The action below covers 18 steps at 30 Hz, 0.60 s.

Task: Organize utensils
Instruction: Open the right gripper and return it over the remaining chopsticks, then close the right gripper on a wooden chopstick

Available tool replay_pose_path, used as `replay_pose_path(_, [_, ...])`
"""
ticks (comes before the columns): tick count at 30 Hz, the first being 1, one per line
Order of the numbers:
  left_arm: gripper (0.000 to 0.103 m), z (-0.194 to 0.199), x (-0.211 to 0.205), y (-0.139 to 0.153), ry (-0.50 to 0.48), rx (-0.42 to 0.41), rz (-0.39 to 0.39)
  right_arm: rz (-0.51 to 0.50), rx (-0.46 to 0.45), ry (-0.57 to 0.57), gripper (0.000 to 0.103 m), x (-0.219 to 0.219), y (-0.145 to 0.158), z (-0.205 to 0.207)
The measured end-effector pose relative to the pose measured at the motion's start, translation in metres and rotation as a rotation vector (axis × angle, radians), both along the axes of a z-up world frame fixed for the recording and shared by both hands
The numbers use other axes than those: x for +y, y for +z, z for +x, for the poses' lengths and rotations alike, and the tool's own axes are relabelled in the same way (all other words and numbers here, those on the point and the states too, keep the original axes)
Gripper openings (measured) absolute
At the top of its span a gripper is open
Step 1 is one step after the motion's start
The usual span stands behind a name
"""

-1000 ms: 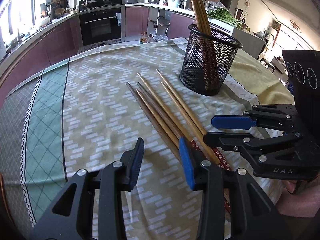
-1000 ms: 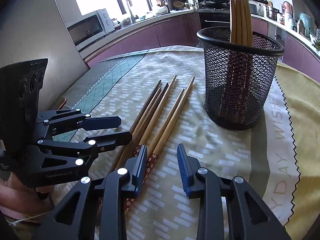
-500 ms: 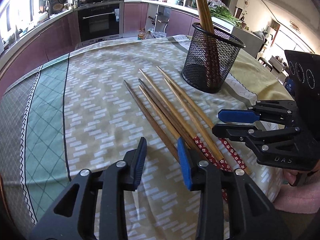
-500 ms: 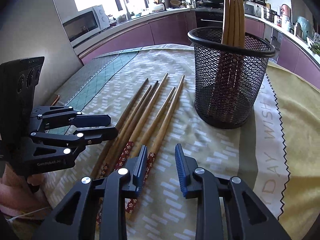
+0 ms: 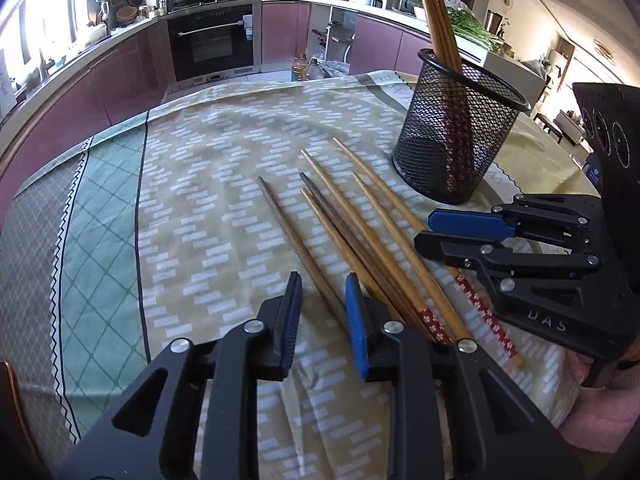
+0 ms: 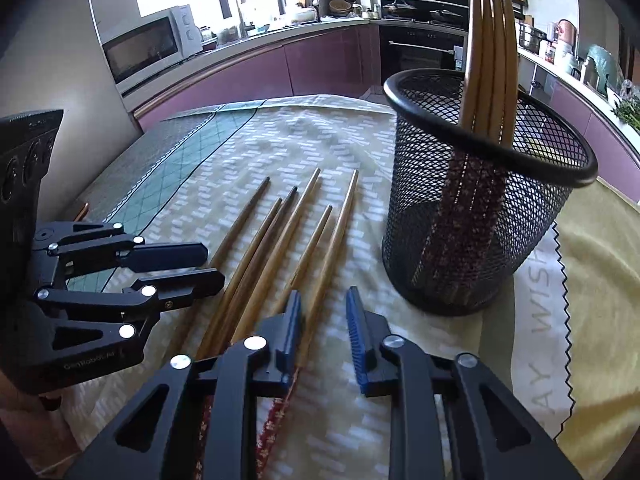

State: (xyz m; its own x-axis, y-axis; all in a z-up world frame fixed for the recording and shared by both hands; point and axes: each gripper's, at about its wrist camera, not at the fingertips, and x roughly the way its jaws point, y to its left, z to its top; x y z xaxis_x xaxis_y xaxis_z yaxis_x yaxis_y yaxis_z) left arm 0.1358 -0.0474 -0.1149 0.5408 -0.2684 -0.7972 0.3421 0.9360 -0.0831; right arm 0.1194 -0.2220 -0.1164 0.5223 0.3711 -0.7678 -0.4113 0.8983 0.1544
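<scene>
Six loose chopsticks (image 5: pixel 352 240) lie fanned on the cloth-covered desk (image 5: pixel 200 208), tips toward 12 o'clock, with the mesh holder (image 6: pixel 480 216) at 1 o'clock already carrying several upright chopsticks (image 6: pixel 490 48). The left gripper (image 5: pixel 320 312) has narrow jaws, a gap showing between the pads, and the leftmost dark chopstick (image 5: pixel 296 248) runs into that gap; nothing looks clamped yet. The right gripper (image 6: pixel 322 332) is likewise nearly closed, its left pad over the rightmost chopstick (image 6: pixel 332 240), gripping nothing.

Risks, as I judge them: the sticks overlap at their patterned ends, so a closing pinch may catch two or roll one aside. The two grippers sit near each other and could collide.

Compared with a second ago, both jaws have just been closing, and the dark chopstick now lies apart from the bundle.
</scene>
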Motion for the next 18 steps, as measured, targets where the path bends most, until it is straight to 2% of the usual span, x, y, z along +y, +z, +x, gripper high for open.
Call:
replay_pose_path(1, [0.015, 0.0, 0.001, 0.0, 0.005, -0.001, -0.004, 0.011, 0.004, -0.006, 0.009, -0.002, 0.0, 0.001])
replay_pose_path(4, [0.013, -0.001, 0.004, 0.0, 0.027, -0.005, -0.025, 0.051, 0.022, -0.018, 0.006, -0.01, -0.001, 0.001])
replay_pose_path(10, [0.008, -0.012, 0.011, 0.007, 0.038, -0.028, -0.073, 0.111, 0.014, -0.005, 0.006, -0.022, 0.005, -0.007])
replay_pose_path(18, [0.008, -0.02, 0.002, 0.004, -0.015, -0.009, -0.058, 0.079, 0.023, 0.098, 0.006, -0.008, 0.008, -0.018])
